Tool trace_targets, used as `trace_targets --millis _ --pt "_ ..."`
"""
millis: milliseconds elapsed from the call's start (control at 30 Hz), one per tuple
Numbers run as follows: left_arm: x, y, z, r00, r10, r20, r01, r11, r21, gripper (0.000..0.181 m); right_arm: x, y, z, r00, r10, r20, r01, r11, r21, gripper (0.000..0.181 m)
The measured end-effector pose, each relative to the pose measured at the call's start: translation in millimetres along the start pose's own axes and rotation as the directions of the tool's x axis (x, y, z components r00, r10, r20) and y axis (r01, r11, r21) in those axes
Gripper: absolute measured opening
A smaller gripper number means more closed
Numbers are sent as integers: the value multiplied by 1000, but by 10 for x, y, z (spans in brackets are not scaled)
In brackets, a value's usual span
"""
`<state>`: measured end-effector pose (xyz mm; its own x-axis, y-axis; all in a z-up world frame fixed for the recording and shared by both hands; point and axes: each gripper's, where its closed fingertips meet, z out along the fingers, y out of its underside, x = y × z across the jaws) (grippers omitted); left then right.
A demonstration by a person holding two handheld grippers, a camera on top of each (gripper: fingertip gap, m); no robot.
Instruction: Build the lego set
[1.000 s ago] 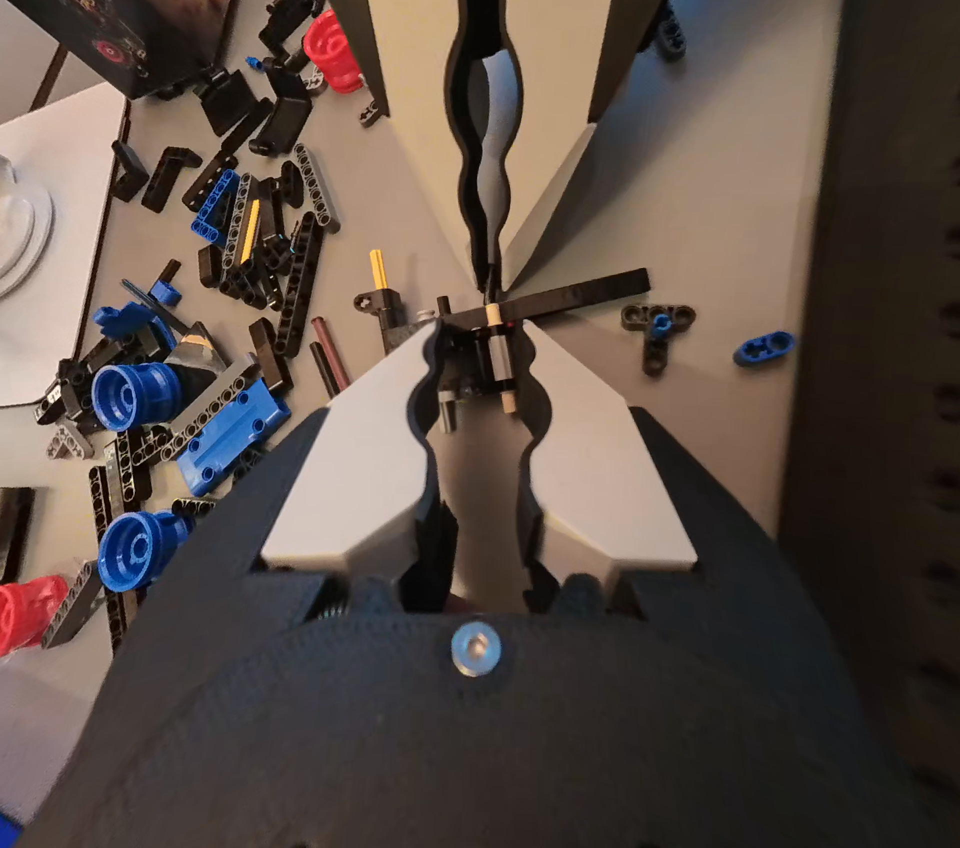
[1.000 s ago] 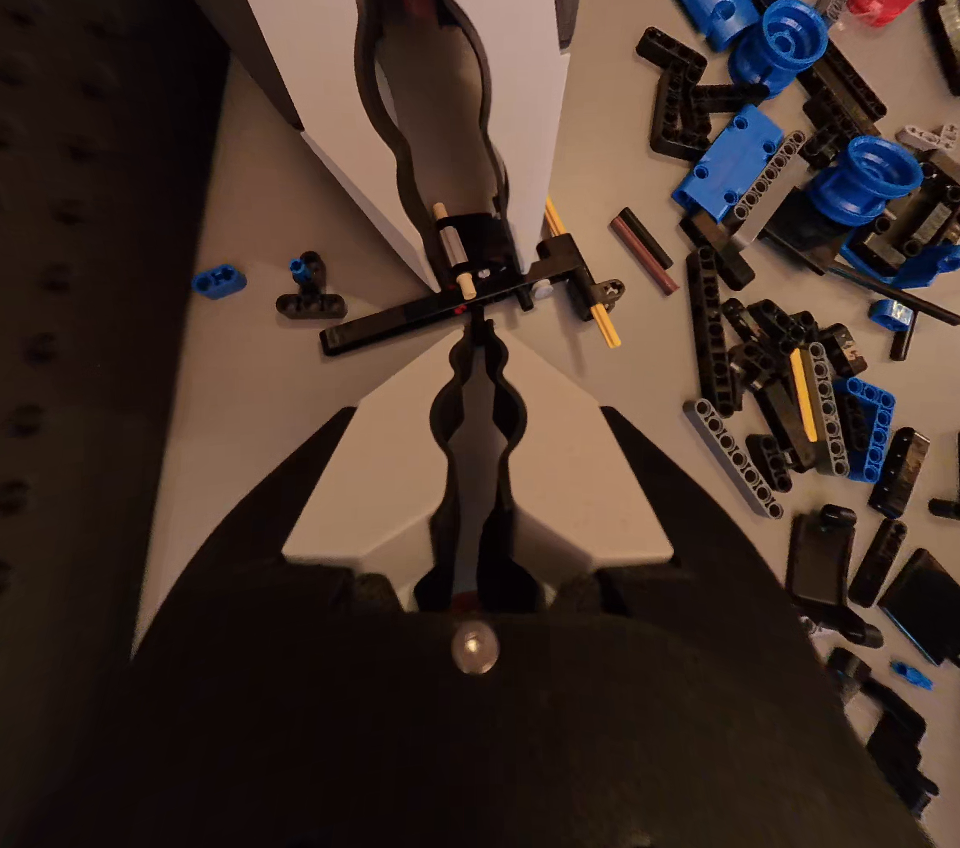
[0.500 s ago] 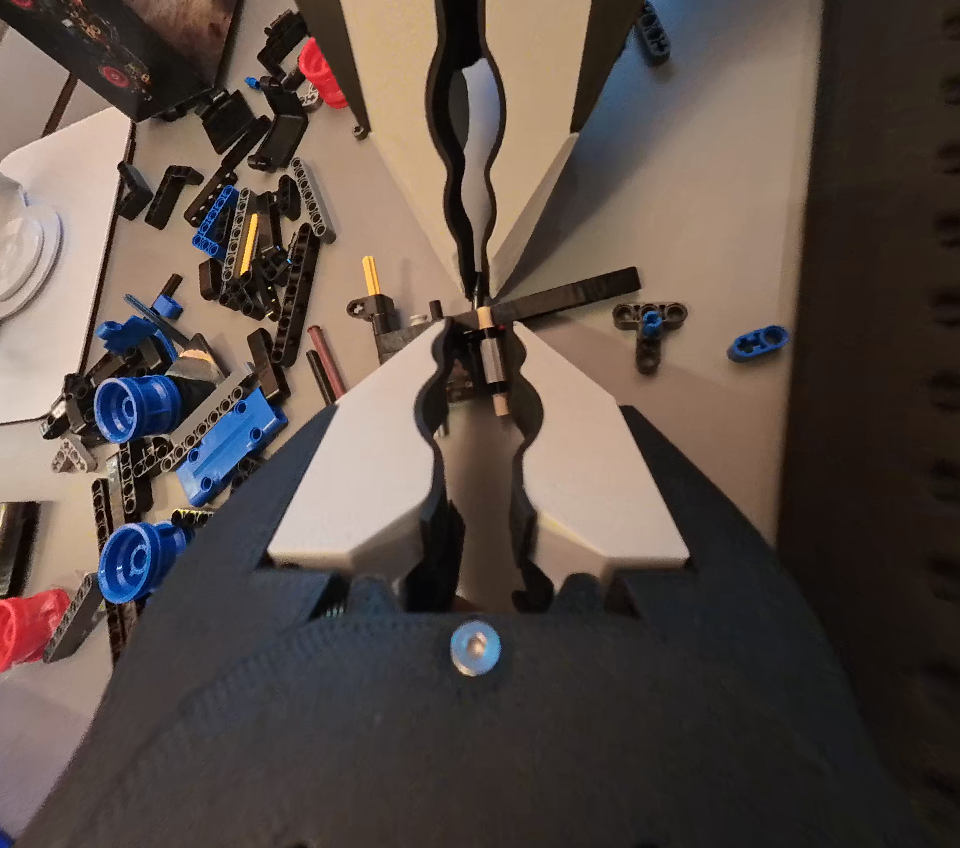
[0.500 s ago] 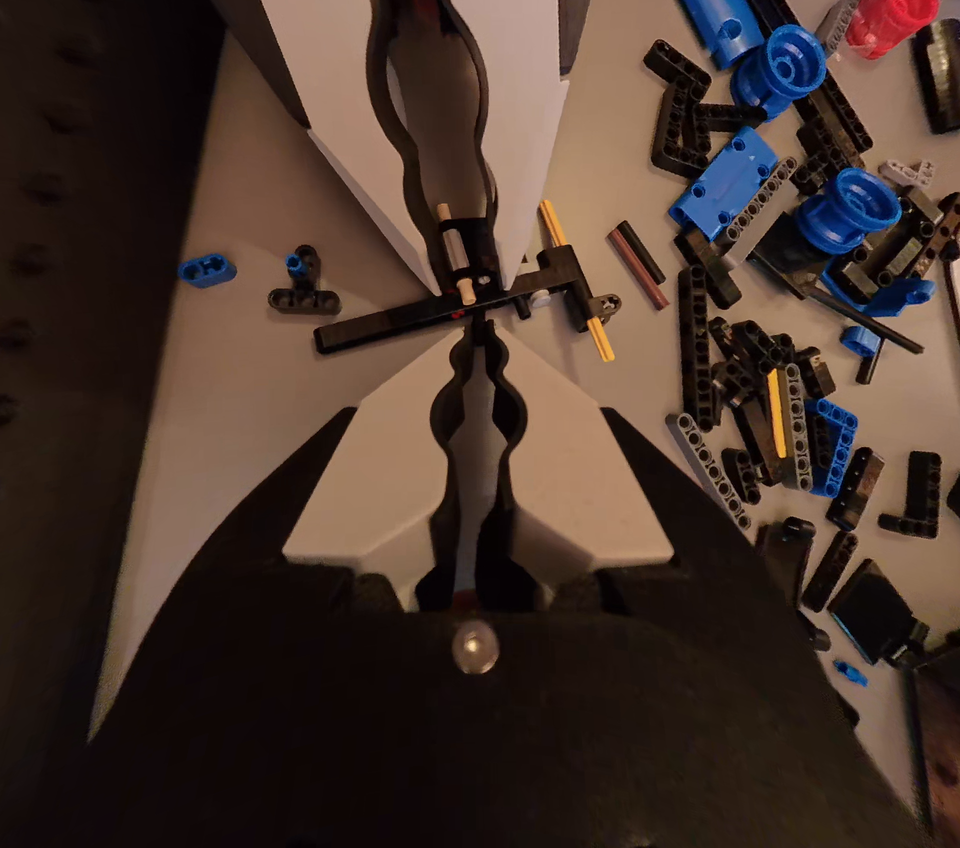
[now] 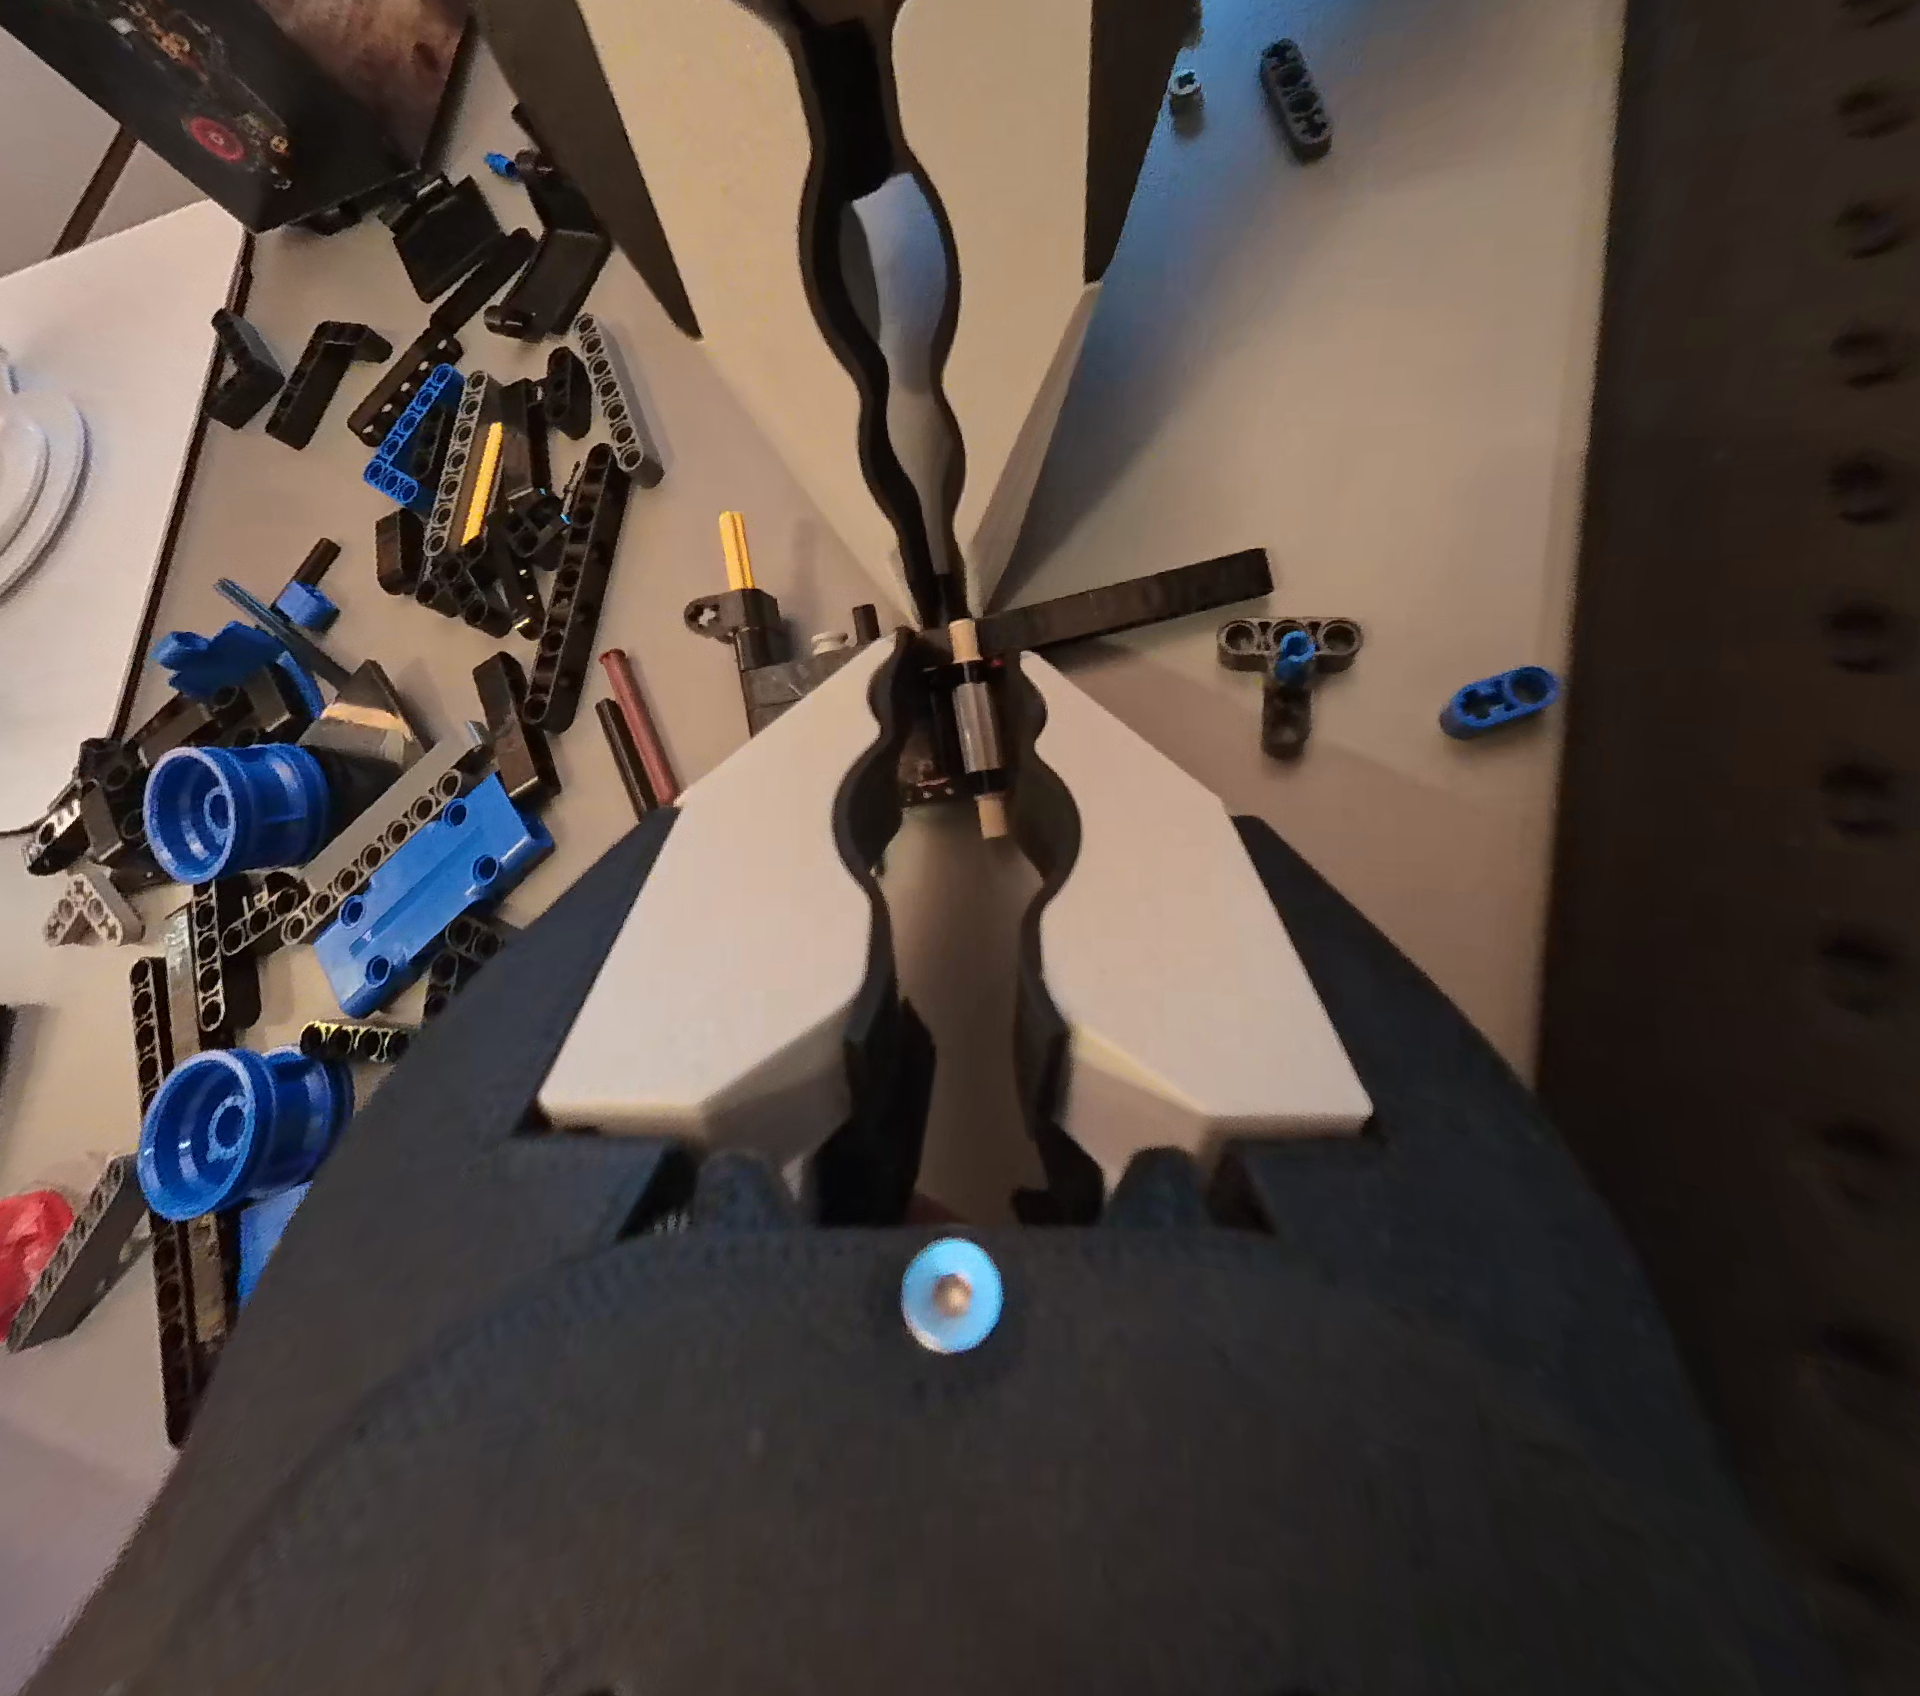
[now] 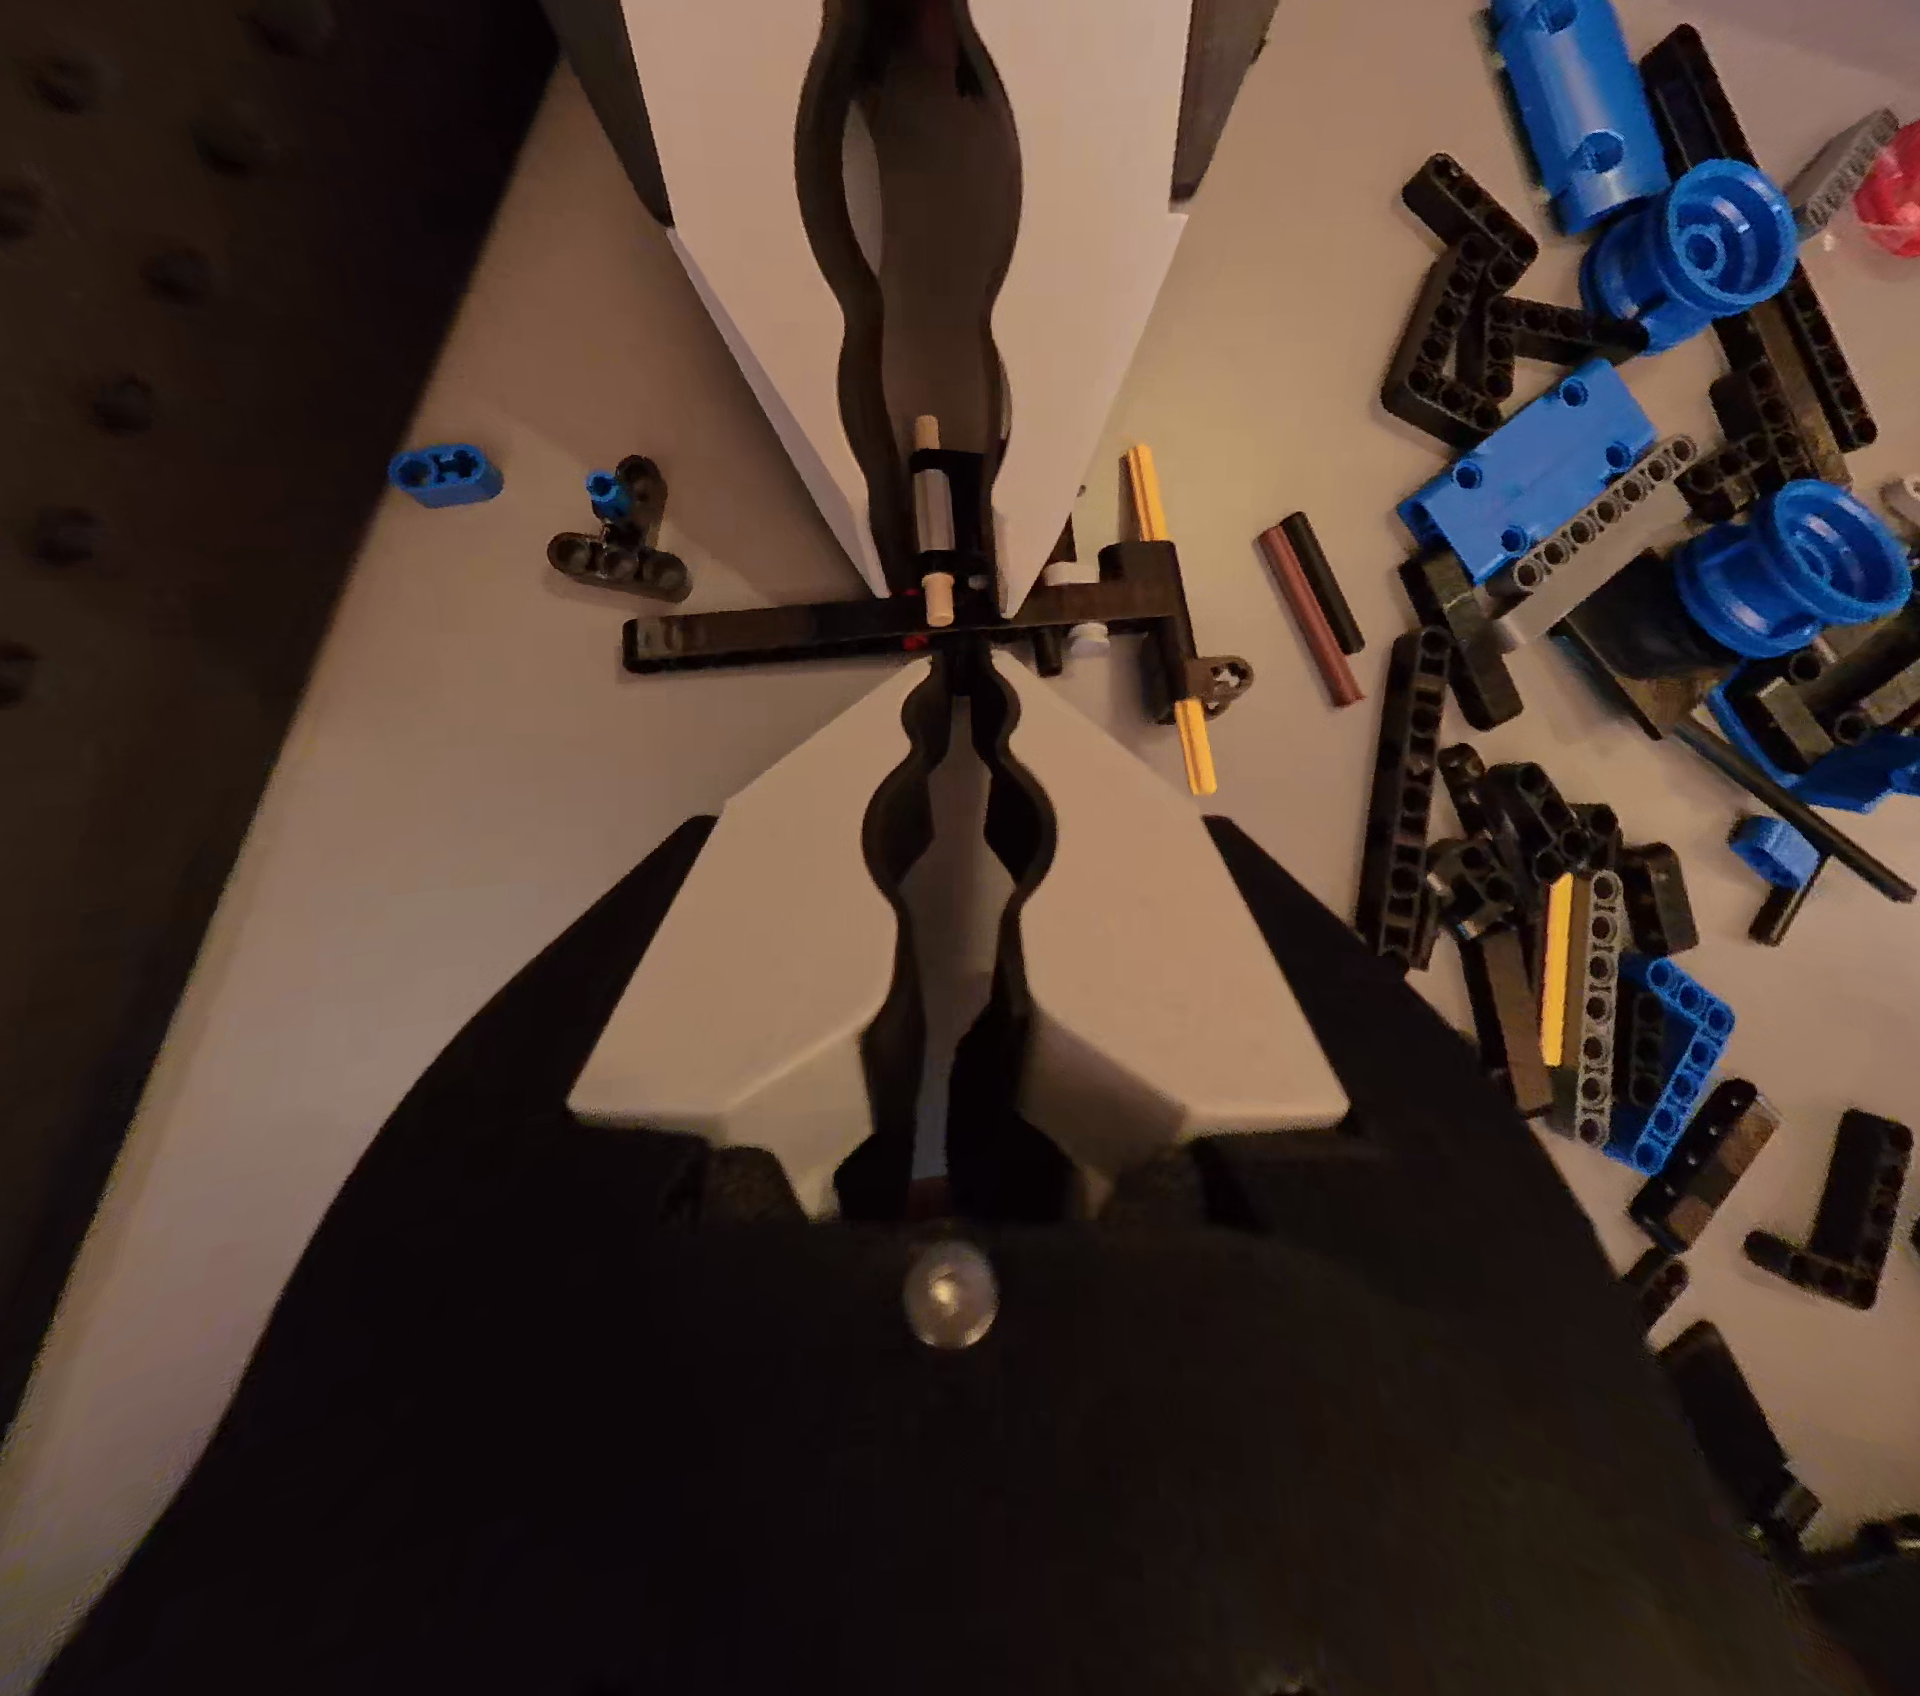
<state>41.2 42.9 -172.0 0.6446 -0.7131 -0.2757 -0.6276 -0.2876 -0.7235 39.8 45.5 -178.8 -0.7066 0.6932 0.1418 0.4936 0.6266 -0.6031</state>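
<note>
Grippers meet tip to tip over the tabletop (image 5: 1351, 399): left gripper (image 5: 956, 711) has jaws part-closed, grasping a small black frame with a tan axle (image 5: 977, 711), axle running along the jaws. Right gripper (image 6: 961, 680), jaws nearly closed, pinches the long black beam (image 6: 769, 636), which lies crosswise to both, at the joint. Judged mid-join, both equally near; loose parts (image 6: 1558, 919) lie well apart.
</note>
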Motion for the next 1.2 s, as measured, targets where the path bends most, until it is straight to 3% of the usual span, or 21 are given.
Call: trace_targets --millis 833,1033,1200 --pt "7 -30 13 1000 8 1 -8 1000 18 7 31 33 -10 999 42 7 -42 999 -25 3" --pt "-35 -113 -64 999 -48 -9 49 997 67 27 125 158 -233 988 130 -89 -135 989 -55 21" --pt "-124 -64 -103 997 -72 10 71 996 47 35 18 67 -353 965 235 -118 -238 971 -15 22"
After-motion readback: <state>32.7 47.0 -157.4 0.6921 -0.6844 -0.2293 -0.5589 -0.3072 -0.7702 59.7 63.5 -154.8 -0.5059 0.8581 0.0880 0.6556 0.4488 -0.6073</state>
